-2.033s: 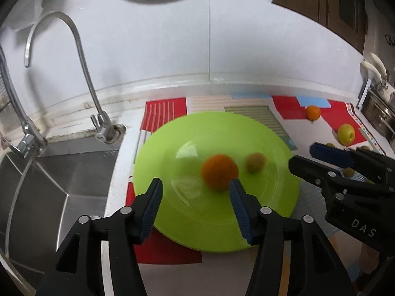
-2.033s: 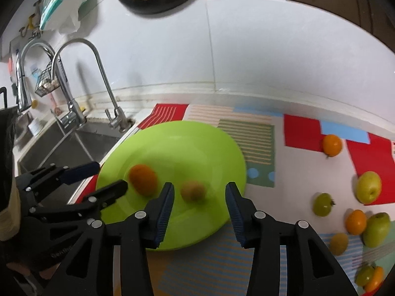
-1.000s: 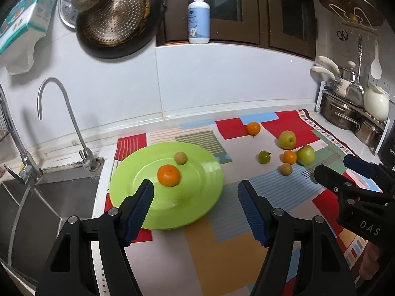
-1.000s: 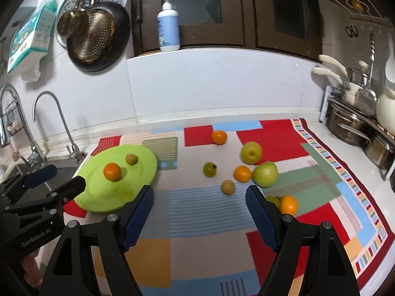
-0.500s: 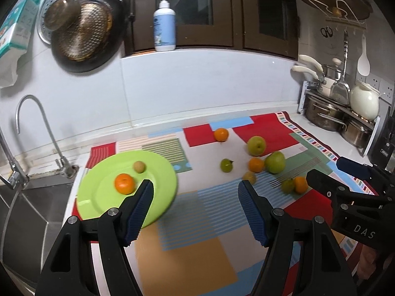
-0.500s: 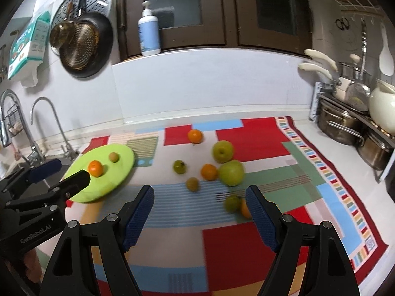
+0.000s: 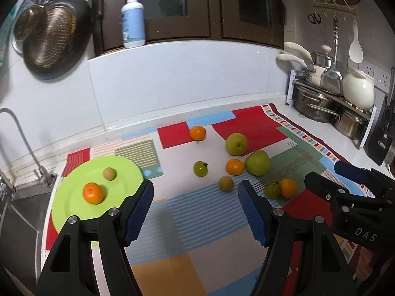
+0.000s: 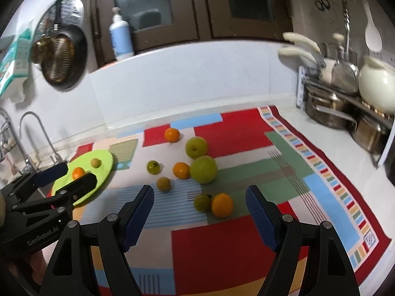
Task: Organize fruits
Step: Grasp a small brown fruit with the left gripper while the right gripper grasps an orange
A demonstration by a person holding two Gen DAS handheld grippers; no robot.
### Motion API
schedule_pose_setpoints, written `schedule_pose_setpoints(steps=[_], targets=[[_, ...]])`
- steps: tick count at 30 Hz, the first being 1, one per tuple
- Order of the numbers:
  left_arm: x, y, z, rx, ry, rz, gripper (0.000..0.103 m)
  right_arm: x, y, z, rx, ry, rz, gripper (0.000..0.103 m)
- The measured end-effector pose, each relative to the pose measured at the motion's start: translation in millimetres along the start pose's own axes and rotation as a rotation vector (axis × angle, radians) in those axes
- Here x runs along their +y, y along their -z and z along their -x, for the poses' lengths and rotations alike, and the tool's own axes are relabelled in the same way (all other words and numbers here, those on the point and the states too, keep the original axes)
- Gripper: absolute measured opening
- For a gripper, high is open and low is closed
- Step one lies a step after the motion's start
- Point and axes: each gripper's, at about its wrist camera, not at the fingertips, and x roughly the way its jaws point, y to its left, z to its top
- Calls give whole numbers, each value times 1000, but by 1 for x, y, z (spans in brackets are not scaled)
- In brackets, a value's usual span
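Fruits (image 7: 234, 166): round, orange, green, tan.

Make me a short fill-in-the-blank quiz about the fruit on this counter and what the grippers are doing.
1. The green plate holds ____ fruits.
2. The plate sits beside the ____, at the mat's left end.
3. Both the left gripper and the right gripper hold ____.
4. The soap bottle stands on the ledge with a ____ on top.

Missing words: two; sink; nothing; pump
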Motion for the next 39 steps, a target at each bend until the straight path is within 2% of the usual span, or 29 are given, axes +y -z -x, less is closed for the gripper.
schedule_pose_setpoints(steps=[14, 19, 30, 39], targets=[[-12, 7, -63, 101, 60, -86, 70, -16, 15, -52, 141, 71, 12, 76], [-16, 10, -83, 139, 76, -104, 69, -22, 22, -67, 187, 80, -1, 72], [-30, 11, -115, 192, 114, -139, 58, -30, 30, -89, 247, 65, -22, 55], [-39, 6, -135, 216, 120, -149, 46, -34, 24, -99, 242, 32, -31, 47]])
